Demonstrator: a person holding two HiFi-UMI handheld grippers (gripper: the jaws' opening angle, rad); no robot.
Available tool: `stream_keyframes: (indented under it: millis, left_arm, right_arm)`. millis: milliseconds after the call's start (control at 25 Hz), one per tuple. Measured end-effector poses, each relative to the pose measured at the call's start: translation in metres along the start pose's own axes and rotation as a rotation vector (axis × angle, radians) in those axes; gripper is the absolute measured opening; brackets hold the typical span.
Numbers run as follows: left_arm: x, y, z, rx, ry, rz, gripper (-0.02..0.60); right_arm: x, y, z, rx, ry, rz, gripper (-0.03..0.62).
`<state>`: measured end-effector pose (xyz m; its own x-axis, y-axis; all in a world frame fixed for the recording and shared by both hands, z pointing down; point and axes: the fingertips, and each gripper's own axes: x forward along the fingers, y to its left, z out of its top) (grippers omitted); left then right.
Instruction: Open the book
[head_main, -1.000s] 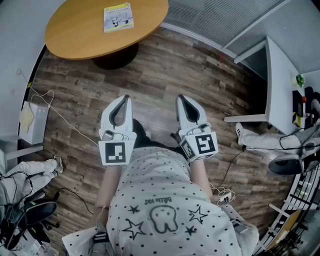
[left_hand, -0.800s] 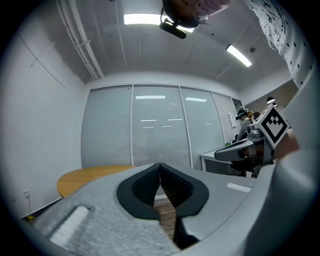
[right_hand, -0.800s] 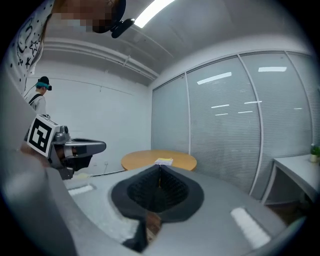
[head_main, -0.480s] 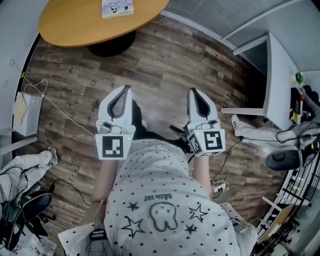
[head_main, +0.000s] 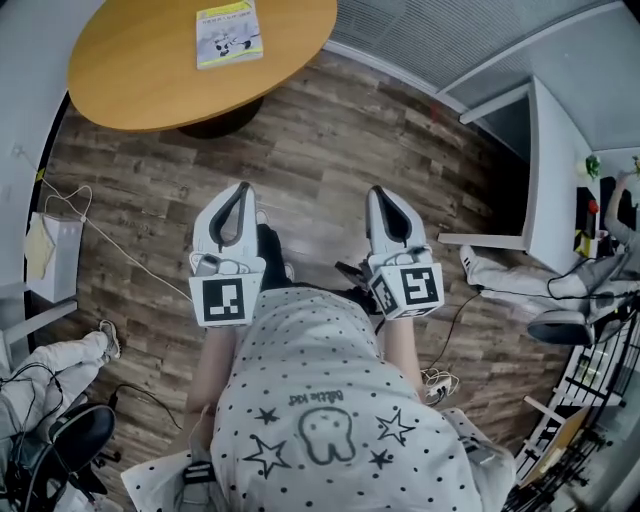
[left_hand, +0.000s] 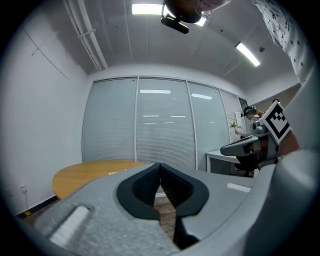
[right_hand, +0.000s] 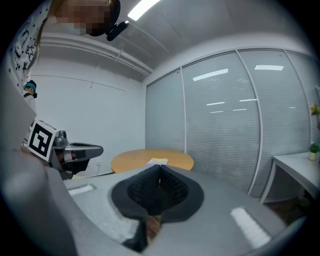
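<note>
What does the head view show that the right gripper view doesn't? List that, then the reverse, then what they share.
Head view only: the wood floor, the person's dotted shirt and a white bag at the left.
Right gripper view only: the glass wall with blinds and a ceiling light.
Both: the round table, the book lying on it, the left gripper and the right gripper, its tongs shut on nothing.

Wood-plank floor (head_main: 330, 140); round wooden table (head_main: 140, 70) at 11 o'clock, white desk (head_main: 555, 170) at 2 o'clock; blind-covered glass wall (left_hand: 160, 130) beyond, ceiling strip lights (left_hand: 150, 8) above
</note>
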<state>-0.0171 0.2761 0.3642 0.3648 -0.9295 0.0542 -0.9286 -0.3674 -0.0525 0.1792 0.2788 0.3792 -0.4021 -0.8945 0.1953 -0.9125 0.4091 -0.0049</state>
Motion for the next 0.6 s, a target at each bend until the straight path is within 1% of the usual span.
stream_keyframes:
  millis: [240,440,600]
  left_arm:
    - [0.067,0.039,0.013,-0.005,-0.005,-0.024,0.010]
    - [0.108,0.063,0.012,0.029,0.015,-0.076,0.010]
    - [0.131,0.082,0.011,0.000,0.035,-0.082,0.010]
  right_arm:
    - [0.070,-0.015,0.024,0.014,-0.010,-0.007,0.005]
    - [0.121,-0.026,0.038,0.026,-0.002,-0.022,0.005]
    - [0.152,-0.028,0.039,0.037,0.012,-0.022,0.005]
